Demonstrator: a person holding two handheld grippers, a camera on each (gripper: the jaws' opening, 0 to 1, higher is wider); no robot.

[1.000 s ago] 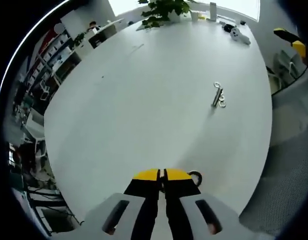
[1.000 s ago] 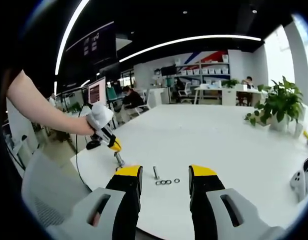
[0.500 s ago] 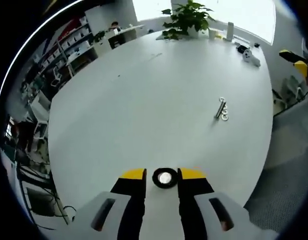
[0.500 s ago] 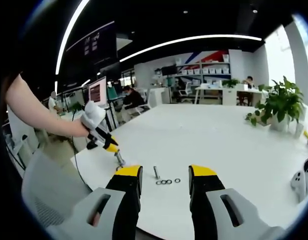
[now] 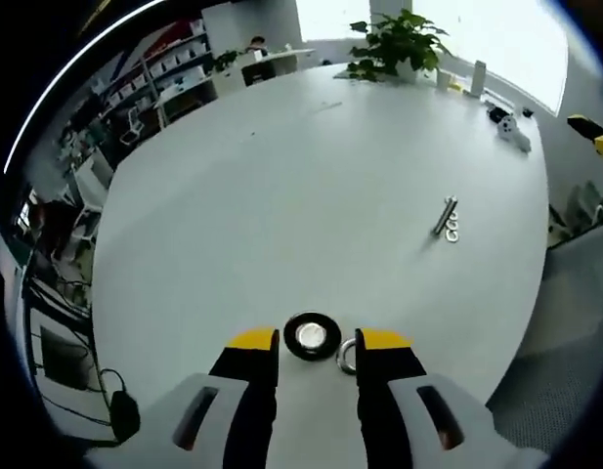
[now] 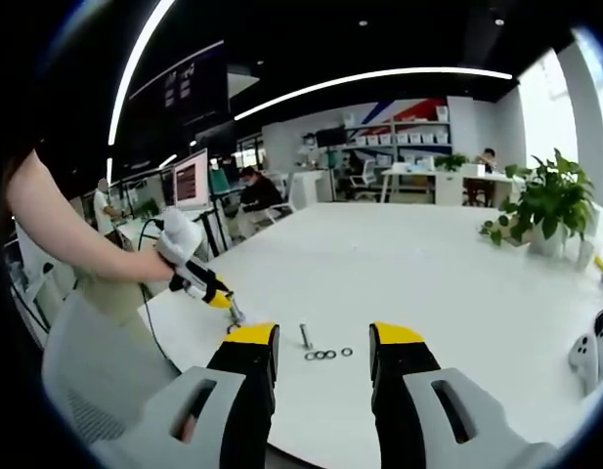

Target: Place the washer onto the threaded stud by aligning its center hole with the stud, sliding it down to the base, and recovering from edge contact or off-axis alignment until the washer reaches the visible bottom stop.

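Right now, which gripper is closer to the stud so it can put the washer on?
Left. The left gripper hangs over the stud, with a washer beside its jaw. The right gripper sits back, open, by the spare washers.

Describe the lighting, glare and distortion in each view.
Left gripper view: bright, even light on the white table, window glare blown out at the top, fisheye bending the table edge; the stud top shines. Right gripper view: dark ceiling with bowed light strips, a bright window at the right, washers tiny but sharp.
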